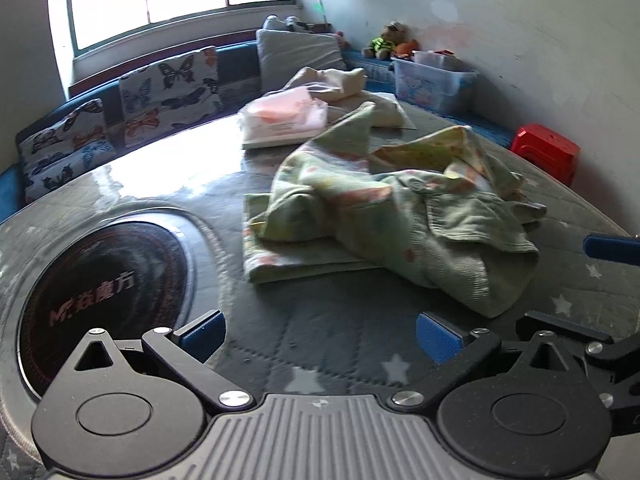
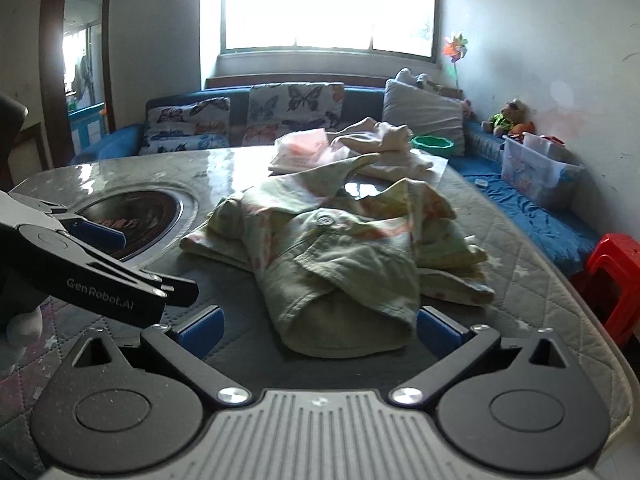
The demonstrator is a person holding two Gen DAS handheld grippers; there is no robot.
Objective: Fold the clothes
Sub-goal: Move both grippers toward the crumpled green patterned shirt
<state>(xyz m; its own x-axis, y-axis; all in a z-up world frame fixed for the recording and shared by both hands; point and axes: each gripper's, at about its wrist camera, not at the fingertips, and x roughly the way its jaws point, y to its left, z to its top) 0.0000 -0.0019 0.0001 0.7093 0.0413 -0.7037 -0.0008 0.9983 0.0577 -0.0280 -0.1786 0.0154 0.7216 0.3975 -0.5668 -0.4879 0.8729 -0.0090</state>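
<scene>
A crumpled pale green patterned garment (image 1: 400,216) lies on the quilted grey table (image 1: 320,344), partly over a folded green piece (image 1: 280,264). In the right wrist view the same garment (image 2: 340,248) lies just ahead of my right gripper (image 2: 320,330), its near edge between the open blue fingertips (image 2: 202,330). My left gripper (image 1: 320,338) is open and empty, above bare table left of the garment. The left gripper also shows in the right wrist view (image 2: 96,236). A cream garment (image 1: 352,92) and a pink folded stack (image 1: 284,116) lie further back.
A round black cooktop (image 1: 104,296) is set into the table at left. A blue sofa with butterfly cushions (image 1: 168,88) runs behind. A clear storage box (image 1: 432,80), a red stool (image 1: 548,152) and a green bowl (image 2: 434,144) are at the right.
</scene>
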